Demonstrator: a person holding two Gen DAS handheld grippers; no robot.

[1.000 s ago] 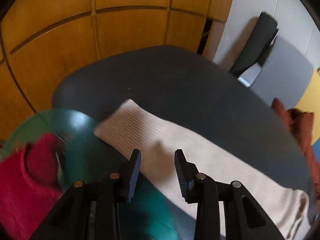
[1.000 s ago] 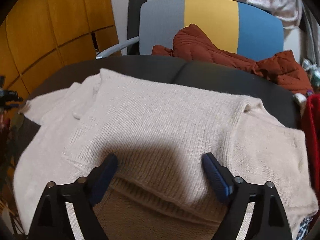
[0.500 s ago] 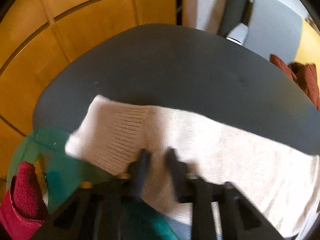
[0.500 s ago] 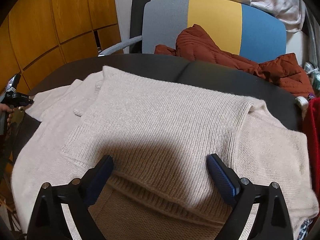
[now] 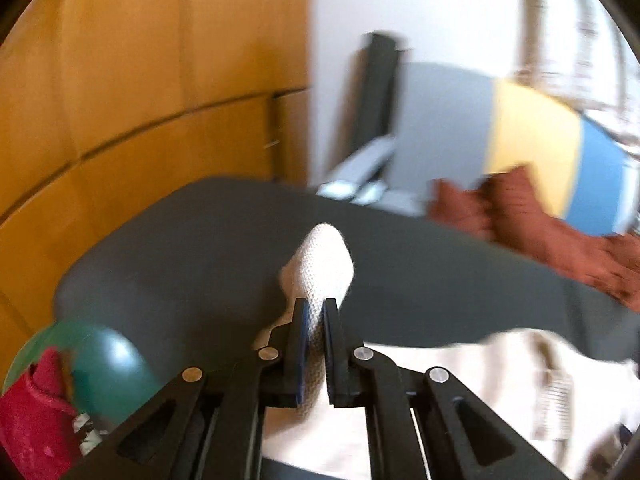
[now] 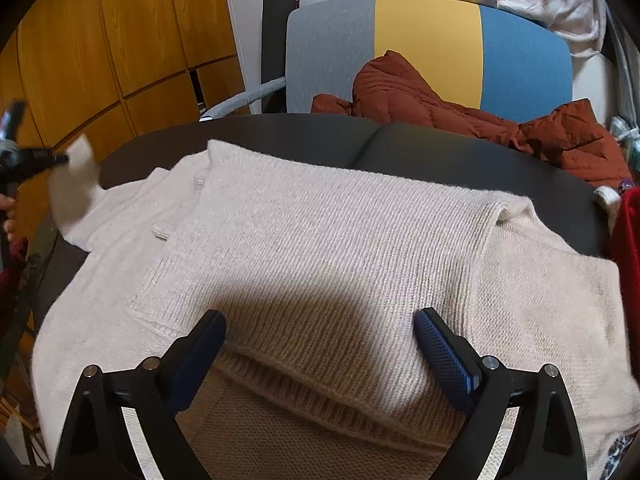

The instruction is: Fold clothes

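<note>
- Left wrist: since the earlier frame, the left gripper has been closed on the sleeve, now lifted off the table; a fold inward is judged underway.
- Right wrist: the right gripper is held wide open, empty, over the sweater spread on the table.

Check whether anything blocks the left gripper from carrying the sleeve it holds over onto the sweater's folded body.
Nothing visible does. The left gripper is shut on the sleeve, lifted off the dark table. The sweater lies flat with nothing on top; the right gripper hangs open over its near edge, perhaps near the landing spot.
</note>
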